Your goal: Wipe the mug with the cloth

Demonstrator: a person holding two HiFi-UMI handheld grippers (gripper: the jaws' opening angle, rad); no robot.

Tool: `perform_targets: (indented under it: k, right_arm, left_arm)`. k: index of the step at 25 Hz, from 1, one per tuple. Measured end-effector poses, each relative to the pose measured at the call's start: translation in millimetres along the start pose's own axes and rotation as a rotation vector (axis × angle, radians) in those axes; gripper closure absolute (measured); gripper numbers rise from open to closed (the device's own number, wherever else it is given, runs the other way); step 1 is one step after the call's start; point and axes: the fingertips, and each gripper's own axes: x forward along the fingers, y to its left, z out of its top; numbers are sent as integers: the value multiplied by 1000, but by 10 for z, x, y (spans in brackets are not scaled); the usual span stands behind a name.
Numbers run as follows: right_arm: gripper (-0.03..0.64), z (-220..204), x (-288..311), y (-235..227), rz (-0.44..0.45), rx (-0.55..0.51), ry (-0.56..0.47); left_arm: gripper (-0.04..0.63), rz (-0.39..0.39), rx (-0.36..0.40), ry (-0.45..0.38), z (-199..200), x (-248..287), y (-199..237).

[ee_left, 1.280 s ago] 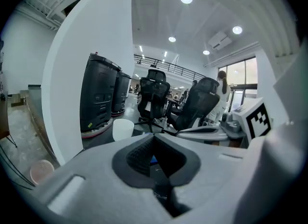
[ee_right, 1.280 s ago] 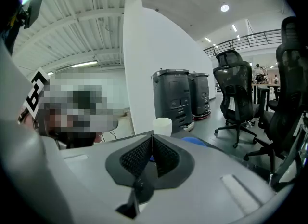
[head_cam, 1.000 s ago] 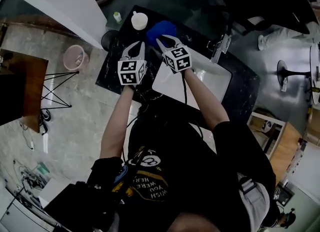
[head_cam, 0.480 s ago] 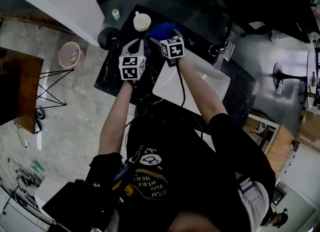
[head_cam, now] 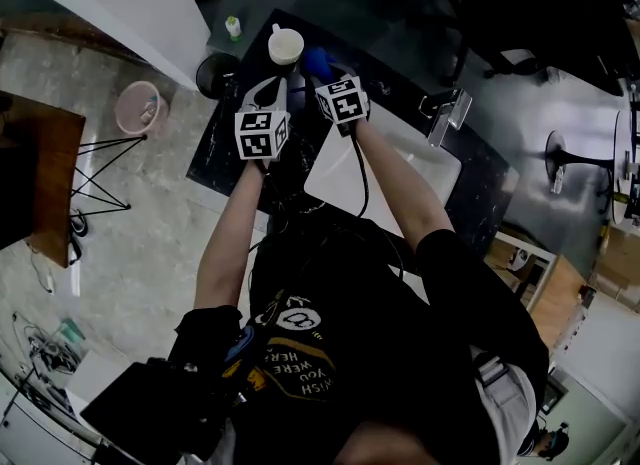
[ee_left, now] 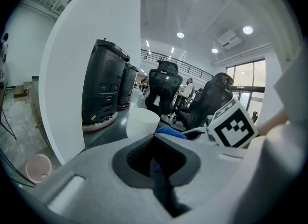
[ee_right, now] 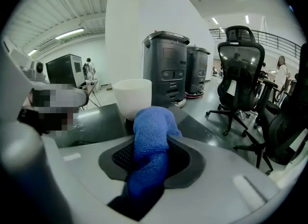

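The right gripper (ee_right: 150, 170) is closing on the cloth (ee_right: 150, 126) at centre frame. The cloth is bunched between its pads, so a free wad points at the mug (ee_right: 133, 97) just behind. The left gripper (ee_left: 156, 163), jaws together and empty, hovers beside the mug, likely to steady it. In the head view the mug stands near the counter's (head_cam: 225, 148) upper edge, and the sink (head_cam: 328, 171) at lower right limits room.

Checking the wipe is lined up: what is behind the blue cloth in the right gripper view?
A white ceramic mug on the dark counter. The blue terry cloth covers its lower right part, so whether they touch cannot be seen.
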Motion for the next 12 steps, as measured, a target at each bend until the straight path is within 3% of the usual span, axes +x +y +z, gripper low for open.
perform_targets:
  k: [4, 12]
  right_arm:
    - [489, 223, 17, -27, -2, 41, -67]
    - [488, 763, 178, -400, -83, -27, -96]
  left_arm:
    - [592, 10, 6, 4, 24, 24, 97]
    - [592, 40, -7, -18, 331, 269, 423]
